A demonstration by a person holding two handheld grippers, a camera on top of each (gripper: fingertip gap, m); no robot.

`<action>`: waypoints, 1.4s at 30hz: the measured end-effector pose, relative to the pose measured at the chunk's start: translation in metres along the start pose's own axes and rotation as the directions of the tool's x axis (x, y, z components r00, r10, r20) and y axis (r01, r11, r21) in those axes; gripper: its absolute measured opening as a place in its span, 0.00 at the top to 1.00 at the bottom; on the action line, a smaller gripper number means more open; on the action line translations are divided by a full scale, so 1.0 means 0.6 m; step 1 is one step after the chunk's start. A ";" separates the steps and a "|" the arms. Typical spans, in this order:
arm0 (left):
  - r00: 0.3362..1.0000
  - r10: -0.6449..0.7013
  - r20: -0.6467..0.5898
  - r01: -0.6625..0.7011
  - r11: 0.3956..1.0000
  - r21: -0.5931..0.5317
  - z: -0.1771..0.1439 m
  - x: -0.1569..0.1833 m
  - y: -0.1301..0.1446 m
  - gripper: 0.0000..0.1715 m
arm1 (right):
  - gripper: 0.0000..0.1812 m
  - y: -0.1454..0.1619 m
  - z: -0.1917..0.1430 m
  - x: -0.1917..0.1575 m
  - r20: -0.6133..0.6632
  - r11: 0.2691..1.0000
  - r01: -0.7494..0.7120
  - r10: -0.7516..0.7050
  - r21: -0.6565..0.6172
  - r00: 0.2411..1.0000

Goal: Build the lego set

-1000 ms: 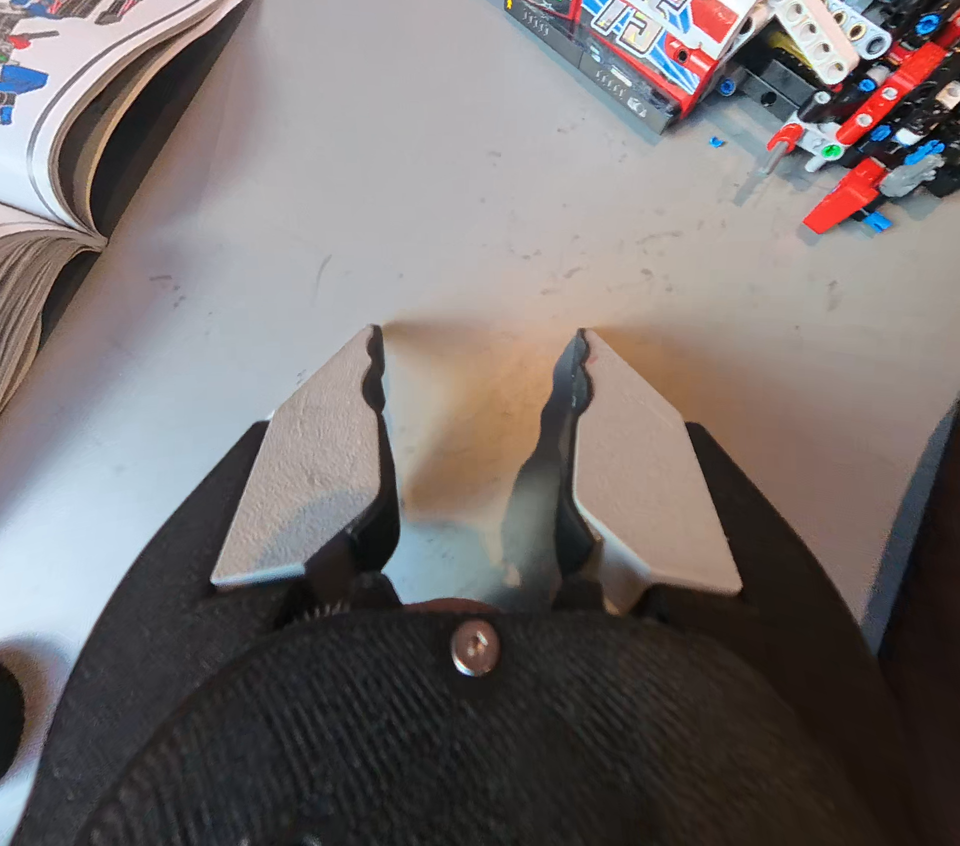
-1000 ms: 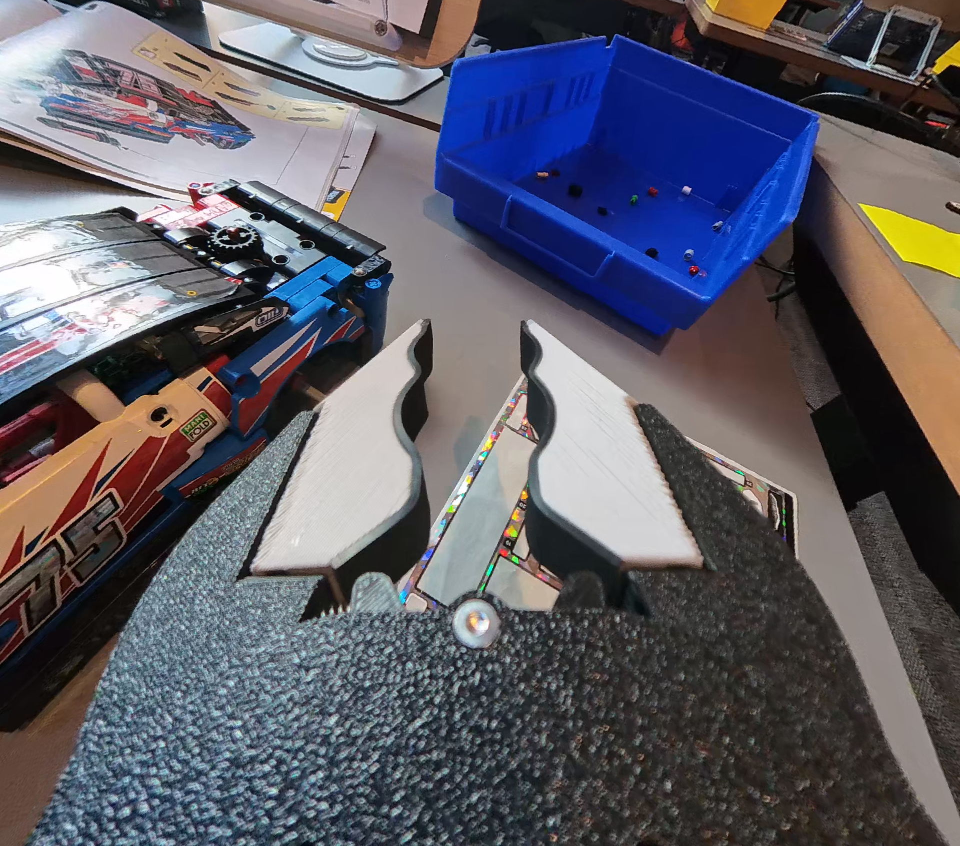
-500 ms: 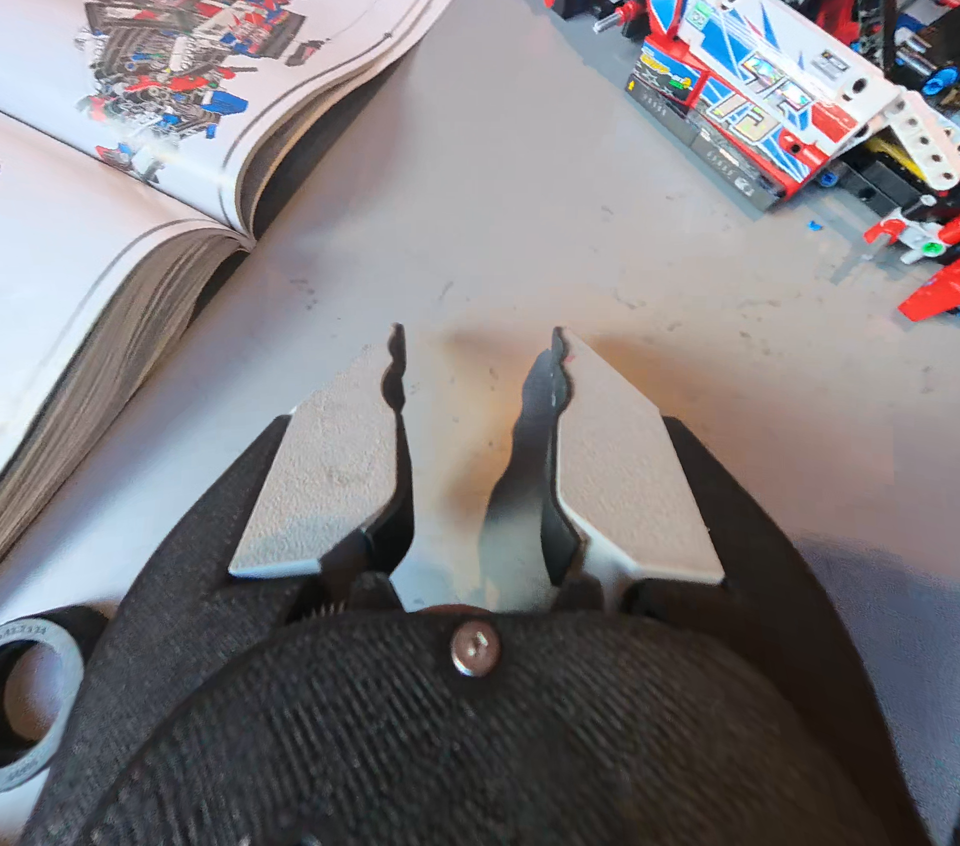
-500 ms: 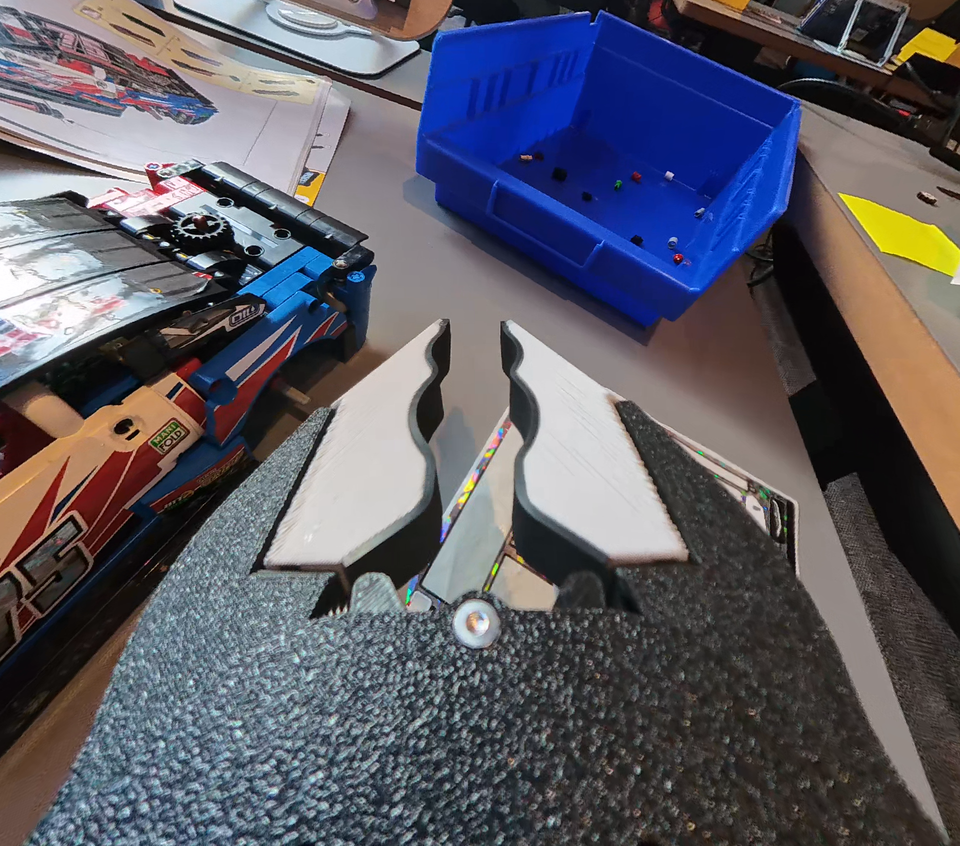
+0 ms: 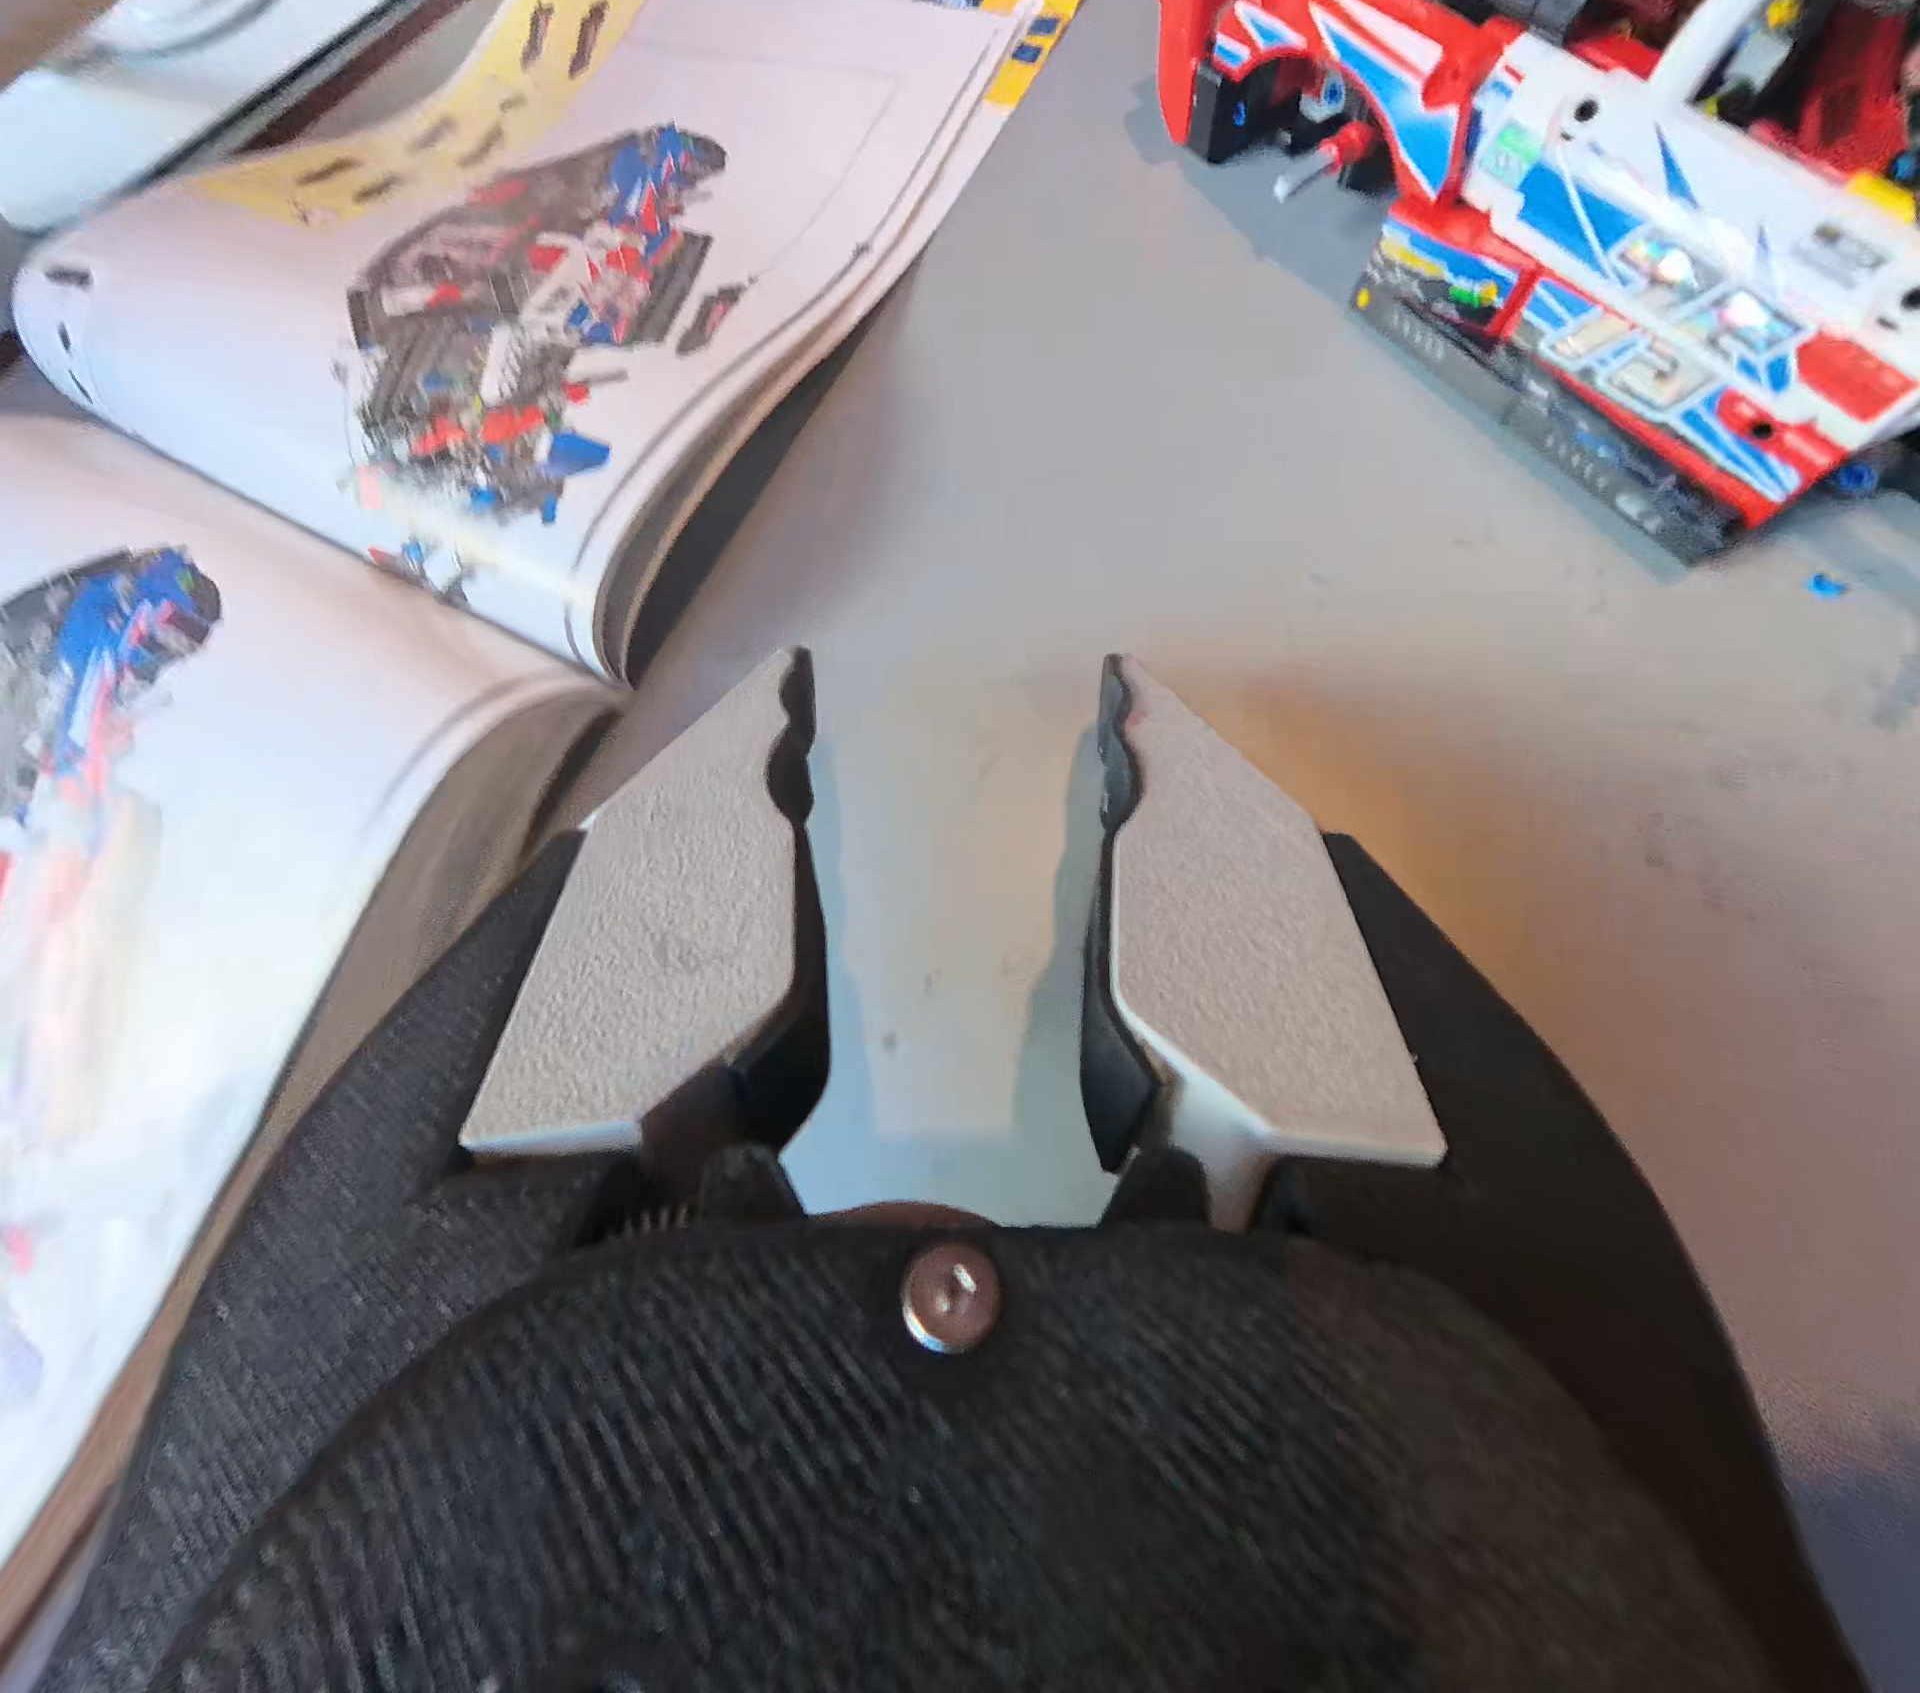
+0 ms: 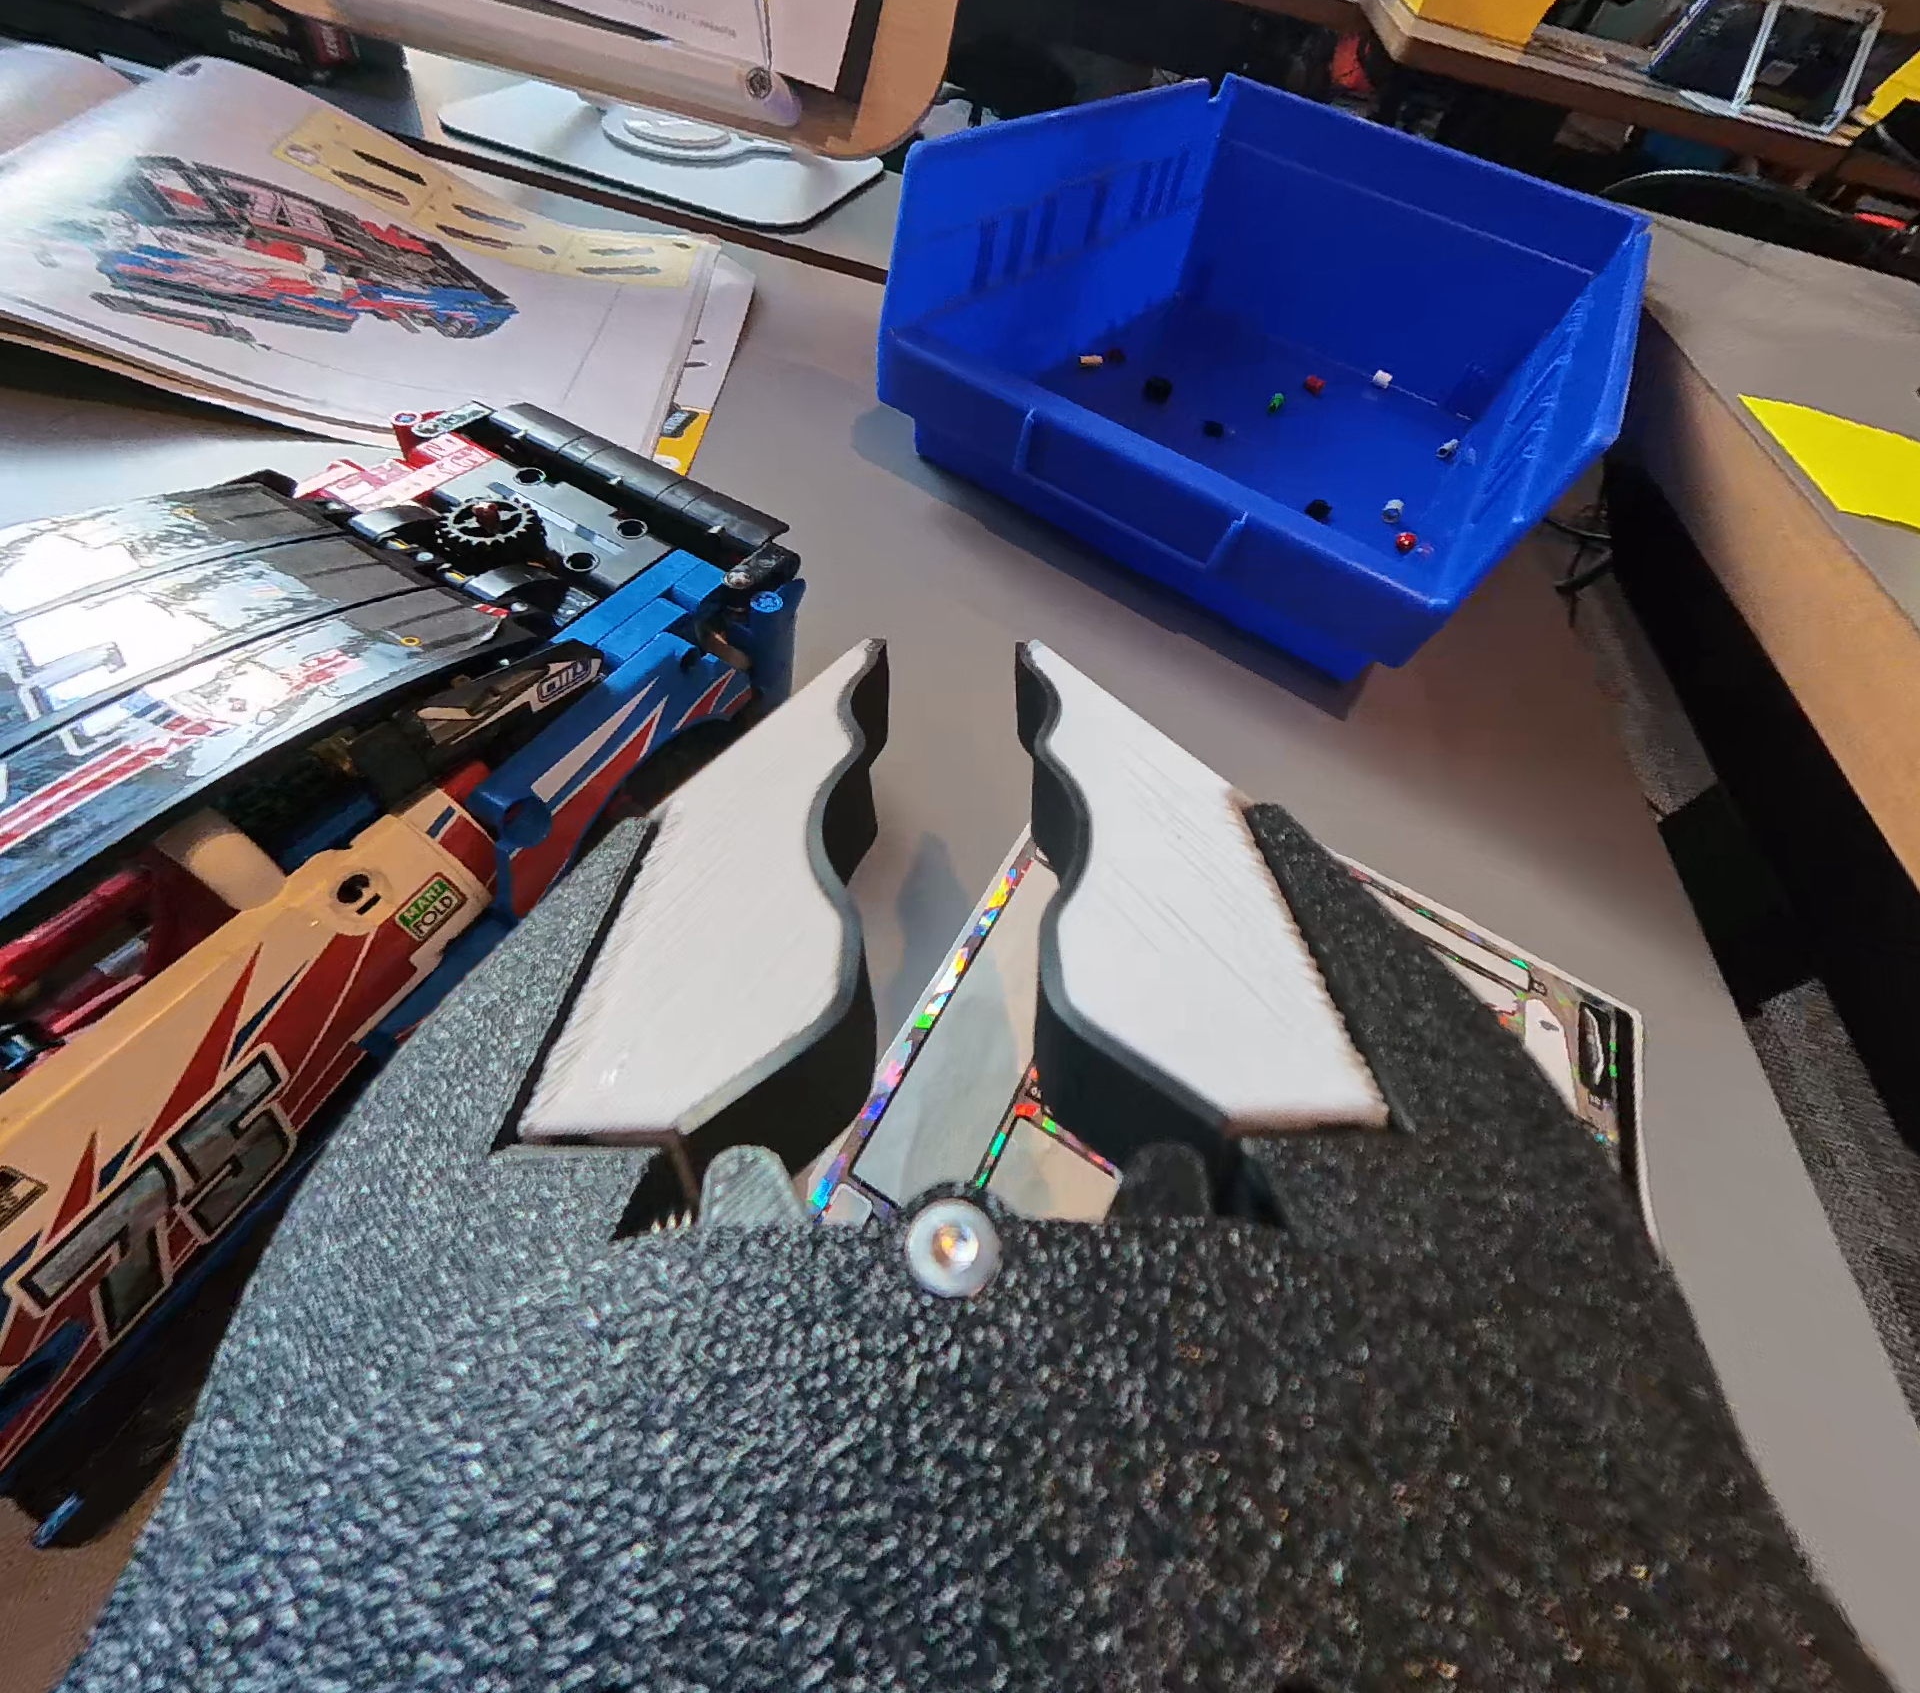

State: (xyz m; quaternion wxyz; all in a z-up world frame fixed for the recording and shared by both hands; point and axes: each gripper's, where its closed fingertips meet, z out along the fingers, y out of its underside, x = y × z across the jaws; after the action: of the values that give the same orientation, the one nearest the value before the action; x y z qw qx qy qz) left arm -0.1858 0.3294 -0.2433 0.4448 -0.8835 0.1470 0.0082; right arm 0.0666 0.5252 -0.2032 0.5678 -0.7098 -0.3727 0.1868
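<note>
The lego race car point(image 5: 1621, 209), red, white and blue with a black roof, stands at the top right of the left wrist view and at the left of the right wrist view point(image 6: 260, 760). My left gripper point(image 5: 954, 677) is open and empty above the bare grey table, left of the car. My right gripper point(image 6: 951, 667) is open with a narrow gap and empty, just right of the car's blue end. A shiny sticker sheet point(image 6: 1558, 1020) lies under it. The open instruction booklet point(image 5: 540, 272) lies left of the left gripper.
A blue bin point(image 6: 1247, 407) holding several tiny loose pieces stands beyond the right gripper. A monitor on a white stand point(image 6: 665, 147) is at the back. The table edge point(image 6: 1766, 1176) runs along the right, with another desk point(image 6: 1787, 438) past it. About 35 cm separates my left fingertips from my right.
The left gripper has swung left and back, bringing more of the booklet into view, and its jaws opened wider. The right gripper shifted slightly; its gap narrowed then widened a little.
</note>
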 end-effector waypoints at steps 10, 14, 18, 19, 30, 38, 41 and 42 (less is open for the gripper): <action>0.993 -0.106 0.045 0.110 0.987 -0.114 0.075 -0.117 -0.052 0.51 | 0.87 0.000 0.008 -0.017 0.030 0.999 0.034 -0.034 -0.011 0.999; 0.997 -0.076 0.010 0.076 0.987 -0.139 0.096 -0.109 -0.028 0.48 | 0.87 -0.002 0.011 -0.018 0.034 1.000 0.028 -0.028 -0.010 0.999; 0.999 -0.005 0.053 0.011 0.994 -0.110 0.098 -0.105 -0.022 0.44 | 0.87 -0.005 0.015 -0.020 0.050 1.000 0.007 -0.006 -0.004 0.999; 0.998 0.019 0.056 -0.012 0.993 -0.115 0.099 -0.103 -0.019 0.44 | 0.87 -0.006 0.016 -0.021 0.055 1.000 0.003 -0.003 -0.004 0.998; 0.999 0.020 0.040 -0.017 0.997 -0.074 0.098 -0.096 -0.011 0.50 | 0.87 -0.012 0.012 -0.026 0.076 1.000 -0.022 0.020 0.019 0.997; 0.994 0.024 0.108 -0.027 0.999 0.024 0.070 -0.095 -0.039 0.58 | 0.80 -0.009 0.013 -0.030 0.098 0.999 -0.040 0.040 0.004 0.994; 0.988 0.021 0.155 -0.037 0.994 0.102 0.054 -0.100 -0.063 0.60 | 0.77 -0.006 0.016 -0.032 0.102 0.999 -0.037 0.038 -0.014 0.994; 0.987 0.018 0.159 -0.037 0.993 0.113 0.052 -0.099 -0.066 0.60 | 0.77 -0.005 0.017 -0.033 0.102 0.999 -0.035 0.036 -0.017 0.994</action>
State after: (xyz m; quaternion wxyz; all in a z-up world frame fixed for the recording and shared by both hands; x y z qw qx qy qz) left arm -0.2282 0.3911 -0.2226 0.5052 -0.8507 0.1238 0.0757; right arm 0.0460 0.5177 -0.2065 0.5390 -0.7101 -0.3901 0.2302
